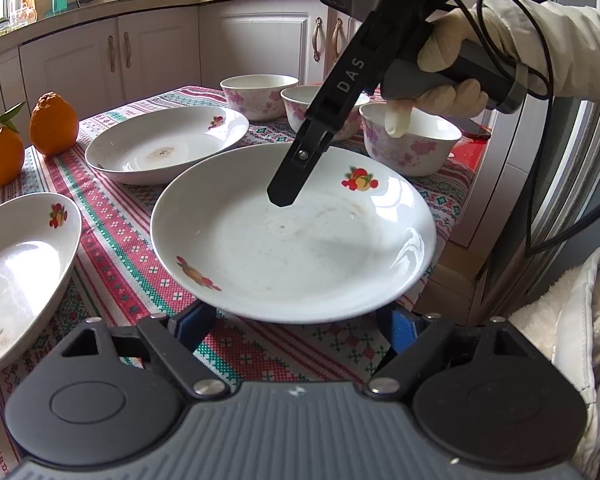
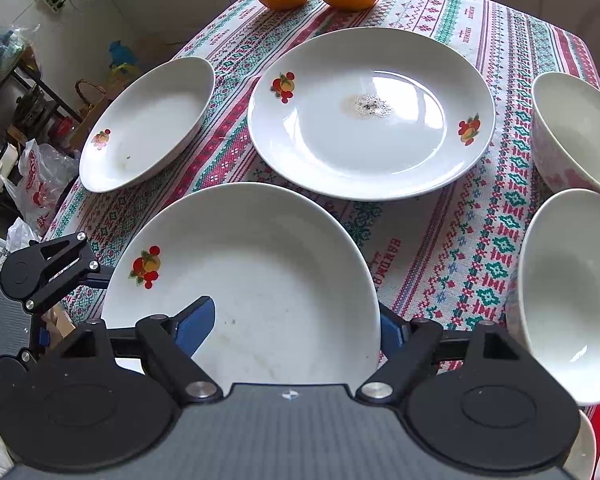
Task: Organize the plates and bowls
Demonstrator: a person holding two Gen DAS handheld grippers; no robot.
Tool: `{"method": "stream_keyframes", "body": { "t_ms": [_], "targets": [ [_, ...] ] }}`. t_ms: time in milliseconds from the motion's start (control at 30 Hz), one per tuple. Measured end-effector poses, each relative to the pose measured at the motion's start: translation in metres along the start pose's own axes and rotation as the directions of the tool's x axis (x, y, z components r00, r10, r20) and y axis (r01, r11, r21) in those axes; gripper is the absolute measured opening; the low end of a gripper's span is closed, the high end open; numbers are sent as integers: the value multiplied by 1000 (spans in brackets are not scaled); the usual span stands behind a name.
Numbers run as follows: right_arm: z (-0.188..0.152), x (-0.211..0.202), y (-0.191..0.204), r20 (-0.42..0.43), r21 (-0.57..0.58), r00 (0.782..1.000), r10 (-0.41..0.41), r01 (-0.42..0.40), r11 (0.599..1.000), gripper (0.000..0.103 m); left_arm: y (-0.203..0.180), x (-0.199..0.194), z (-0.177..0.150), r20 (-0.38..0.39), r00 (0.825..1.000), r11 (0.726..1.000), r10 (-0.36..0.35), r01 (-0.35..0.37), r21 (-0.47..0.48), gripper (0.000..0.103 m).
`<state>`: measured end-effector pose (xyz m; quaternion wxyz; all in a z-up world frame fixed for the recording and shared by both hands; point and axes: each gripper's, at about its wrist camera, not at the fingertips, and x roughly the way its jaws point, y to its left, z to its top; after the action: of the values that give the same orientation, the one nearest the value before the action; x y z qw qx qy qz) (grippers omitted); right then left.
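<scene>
Here, gloved hand [image 1: 452,76] angled down, near plate [image 1: 300,240]

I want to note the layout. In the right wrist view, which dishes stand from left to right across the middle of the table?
Small plate → large plate with a stain → bowl.

The white fruit-print plate [image 1: 292,240] hides the left tongs' blue pads [image 1: 194,320] beneath its rim, so contact is unclear. Right of it, a pink-flowered white bowl [image 2: 572,292] is cut by the frame edge.

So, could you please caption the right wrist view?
Both grippers' fingers straddle the nearest plate on the patterned tablecloth.
</scene>
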<state>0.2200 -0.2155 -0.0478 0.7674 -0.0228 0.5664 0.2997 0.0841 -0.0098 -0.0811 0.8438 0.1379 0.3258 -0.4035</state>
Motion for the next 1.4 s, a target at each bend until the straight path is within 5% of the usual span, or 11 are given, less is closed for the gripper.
{"method": "stream_keyframes", "body": {
  "t_ms": [767,1400],
  "targets": [
    [13,-8,27,60,-46,997,38,-36,998,89,5,-22,-3,8,999,998,39,-38,-54,87],
    [87,9,85,88,-200,989,122,-103,974,89,55,-75,-5,27,984,973,177,-170,-157,87]
  ]
}}
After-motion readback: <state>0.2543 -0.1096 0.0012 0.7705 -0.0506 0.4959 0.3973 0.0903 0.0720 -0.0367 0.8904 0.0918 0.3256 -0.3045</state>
